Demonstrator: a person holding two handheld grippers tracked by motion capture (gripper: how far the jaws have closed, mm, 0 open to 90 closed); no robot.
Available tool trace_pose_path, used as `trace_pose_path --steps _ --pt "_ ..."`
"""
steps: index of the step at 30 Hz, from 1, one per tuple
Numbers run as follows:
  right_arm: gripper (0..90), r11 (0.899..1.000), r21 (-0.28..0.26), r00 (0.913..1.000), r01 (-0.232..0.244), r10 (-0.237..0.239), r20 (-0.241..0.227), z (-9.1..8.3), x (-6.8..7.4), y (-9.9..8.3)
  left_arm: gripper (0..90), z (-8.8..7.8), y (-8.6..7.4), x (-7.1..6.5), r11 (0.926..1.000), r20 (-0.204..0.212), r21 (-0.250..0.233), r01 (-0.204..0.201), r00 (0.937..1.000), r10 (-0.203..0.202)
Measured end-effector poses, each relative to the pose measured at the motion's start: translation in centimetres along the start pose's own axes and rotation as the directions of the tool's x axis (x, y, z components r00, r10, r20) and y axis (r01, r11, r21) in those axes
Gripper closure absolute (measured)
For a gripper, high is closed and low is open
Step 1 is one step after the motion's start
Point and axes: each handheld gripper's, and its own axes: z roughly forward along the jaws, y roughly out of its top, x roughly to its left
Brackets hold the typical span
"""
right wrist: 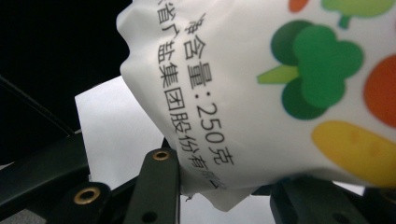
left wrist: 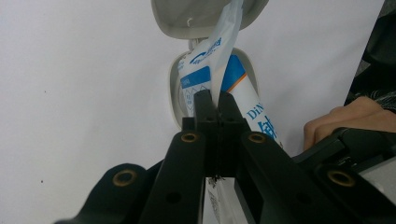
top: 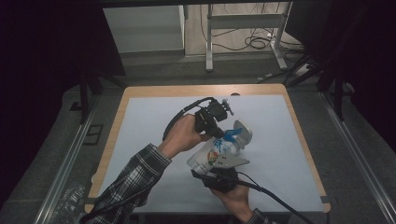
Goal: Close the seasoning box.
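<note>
A white printed bag (top: 215,155) with vegetable pictures and black text hangs tilted above the table, held between both grippers. My left gripper (top: 219,132) is shut on a thin flap at the bag's top (left wrist: 223,56); in the left gripper view its jaws (left wrist: 215,100) meet on that flap. The bag's blue-printed end (left wrist: 236,74) reaches into a white container (left wrist: 173,95) whose flip lid (left wrist: 187,18) stands open. My right gripper (top: 215,173) is shut on the bag's lower end (right wrist: 261,93), with its fingers (right wrist: 159,186) pressed against the bulging plastic.
A white mat (top: 154,121) covers the wood-edged table, with bare room to the left and at the back. Cables trail from both grippers. The person's right hand (left wrist: 348,116) is beside the container. Metal stand legs (top: 209,42) and loose cables lie on the floor beyond the table.
</note>
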Motion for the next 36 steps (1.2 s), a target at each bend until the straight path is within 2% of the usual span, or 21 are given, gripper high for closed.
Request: trace_pose_path --steps 8,36 --pt "70.5 1.000 0.000 0.9999 0.017 -0.017 0.000 0.05 0.03 0.17 90.0 0.07 0.13 0.01 1.0000 -0.005 0.006 -0.002 1.0000 0.002" --pt "70.8 0.999 -0.003 0.9994 0.031 -0.031 -0.016 0.12 0.12 0.71 90.0 0.22 0.37 0.10 0.9998 -0.017 0.020 0.000 0.9999 0.000"
